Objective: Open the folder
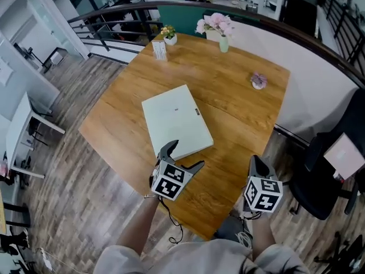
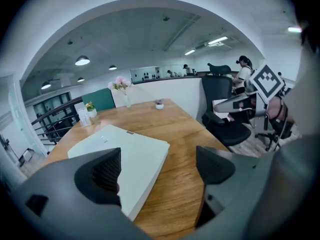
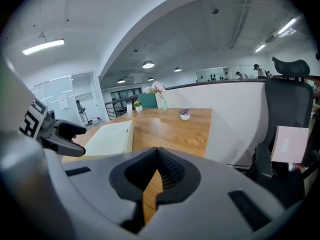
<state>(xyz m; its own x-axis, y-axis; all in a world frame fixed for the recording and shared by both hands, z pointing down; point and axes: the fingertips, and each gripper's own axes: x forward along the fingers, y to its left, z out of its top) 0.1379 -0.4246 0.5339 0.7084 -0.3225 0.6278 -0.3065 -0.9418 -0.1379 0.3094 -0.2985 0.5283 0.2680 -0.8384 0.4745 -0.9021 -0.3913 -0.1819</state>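
A pale green closed folder lies flat on the wooden table, with a small clasp at its right edge. My left gripper hovers at the folder's near edge with its jaws wide apart and nothing between them. In the left gripper view the folder sits partly behind the left jaw of the left gripper. My right gripper hangs off the table's near right edge, apart from the folder. Its jaws meet, as the right gripper shows, with the folder further left.
At the table's far side stand a vase of pink flowers, a small potted plant and a card stand. A small pink object lies far right. A black office chair stands right of the table.
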